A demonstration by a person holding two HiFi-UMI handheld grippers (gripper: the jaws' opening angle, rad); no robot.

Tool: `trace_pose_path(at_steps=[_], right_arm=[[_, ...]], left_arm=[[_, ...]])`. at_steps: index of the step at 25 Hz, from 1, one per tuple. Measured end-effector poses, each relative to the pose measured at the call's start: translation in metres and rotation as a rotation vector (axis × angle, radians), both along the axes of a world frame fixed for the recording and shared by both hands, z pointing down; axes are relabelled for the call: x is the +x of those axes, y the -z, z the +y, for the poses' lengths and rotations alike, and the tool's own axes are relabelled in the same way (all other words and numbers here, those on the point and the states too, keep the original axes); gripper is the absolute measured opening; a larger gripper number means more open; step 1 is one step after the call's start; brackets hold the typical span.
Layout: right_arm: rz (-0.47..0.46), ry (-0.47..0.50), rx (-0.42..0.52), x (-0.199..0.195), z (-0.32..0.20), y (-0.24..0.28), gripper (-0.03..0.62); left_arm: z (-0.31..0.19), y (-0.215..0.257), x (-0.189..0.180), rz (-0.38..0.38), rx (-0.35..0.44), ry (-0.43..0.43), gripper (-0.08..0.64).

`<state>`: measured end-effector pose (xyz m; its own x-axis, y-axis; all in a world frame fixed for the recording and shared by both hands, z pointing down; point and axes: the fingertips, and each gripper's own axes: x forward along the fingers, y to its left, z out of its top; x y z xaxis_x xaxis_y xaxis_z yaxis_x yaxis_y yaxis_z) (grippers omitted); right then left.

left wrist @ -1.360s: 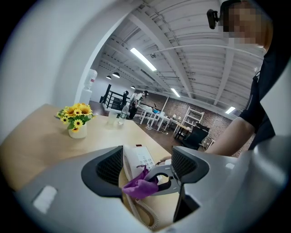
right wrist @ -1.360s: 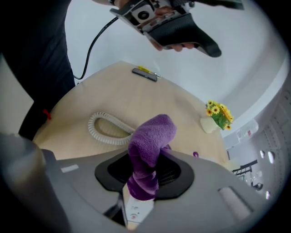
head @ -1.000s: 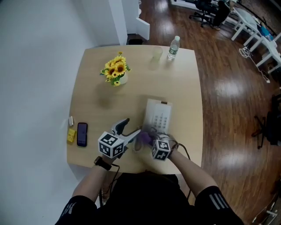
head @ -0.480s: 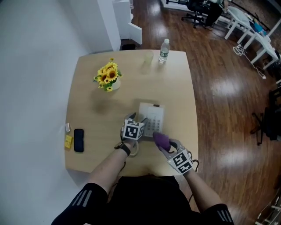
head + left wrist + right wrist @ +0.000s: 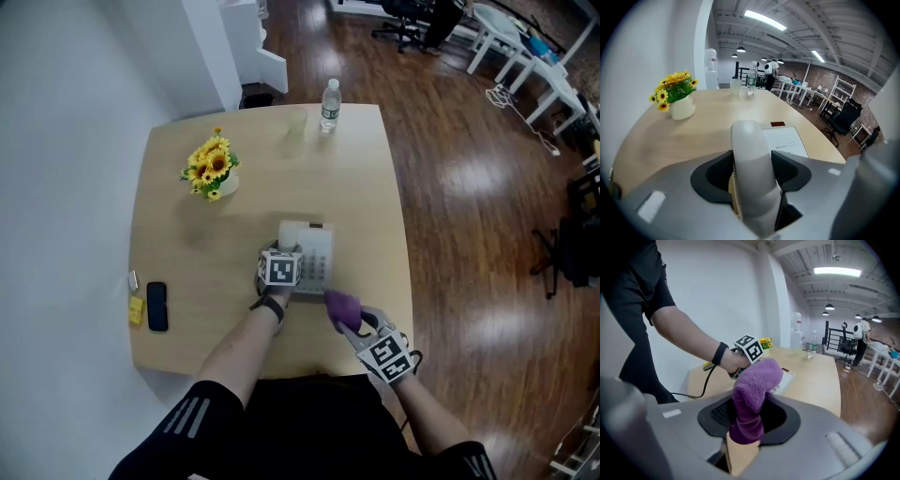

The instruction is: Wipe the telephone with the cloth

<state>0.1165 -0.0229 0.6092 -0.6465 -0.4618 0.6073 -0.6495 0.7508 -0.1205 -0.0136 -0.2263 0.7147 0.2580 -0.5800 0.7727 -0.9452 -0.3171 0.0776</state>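
Head view showed the white telephone (image 5: pixel 316 255) lying on the wooden surface (image 5: pixel 366 187), about midway between its left and right edges and closer to the near edge than the far one. My left gripper (image 5: pixel 752 176) sat over the telephone's left side. Its jaws were closing on the handset (image 5: pixel 747 140), which ran lengthwise between them with the dark pads against its sides. My right gripper (image 5: pixel 747 420) was clenched on the purple cloth (image 5: pixel 757 380), and a bunched wad of it stuck out past the jaws. From above, that wad hung just beside the telephone's near right corner. I could not tell whether it touched the casing.

A white pot of sunflowers (image 5: pixel 210 169) stood toward the far left corner. A water bottle (image 5: pixel 329 103) stood upright at the far edge, with a translucent cup (image 5: pixel 297 120) just to its left. A black smartphone (image 5: pixel 157 307) lay flat by the left edge toward the near corner, and a small yellow item (image 5: pixel 137 309) sat right beside it on the edge side, well apart from the telephone.
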Motion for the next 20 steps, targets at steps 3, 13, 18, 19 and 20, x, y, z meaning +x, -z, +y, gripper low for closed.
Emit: trace_pose_path(at_steps=[3,13,18,19,20], right_arm=[[-0.007,-0.004,-0.001,0.004,-0.003,0.001,0.132],[-0.027,-0.025,0.019,0.008,-0.014,0.013,0.132],[-0.045,-0.026,0.061,0.001,-0.028,0.033,0.132],[-0.053,-0.025,0.075,-0.001,-0.034,0.041,0.132],[-0.062,-0.022,0.092,-0.005,-0.04,0.05,0.132]], left_arm=[[-0.002,0.0,0.0,-0.002,-0.001,0.007,0.249],[0.015,0.02,0.001,0.271,-0.037,-0.061,0.224],[0.035,0.095,0.008,0.595,0.069,-0.193,0.222],[0.041,0.114,0.008,0.679,0.09,-0.218,0.222],[0.047,0.134,0.007,0.761,0.114,-0.243,0.222]])
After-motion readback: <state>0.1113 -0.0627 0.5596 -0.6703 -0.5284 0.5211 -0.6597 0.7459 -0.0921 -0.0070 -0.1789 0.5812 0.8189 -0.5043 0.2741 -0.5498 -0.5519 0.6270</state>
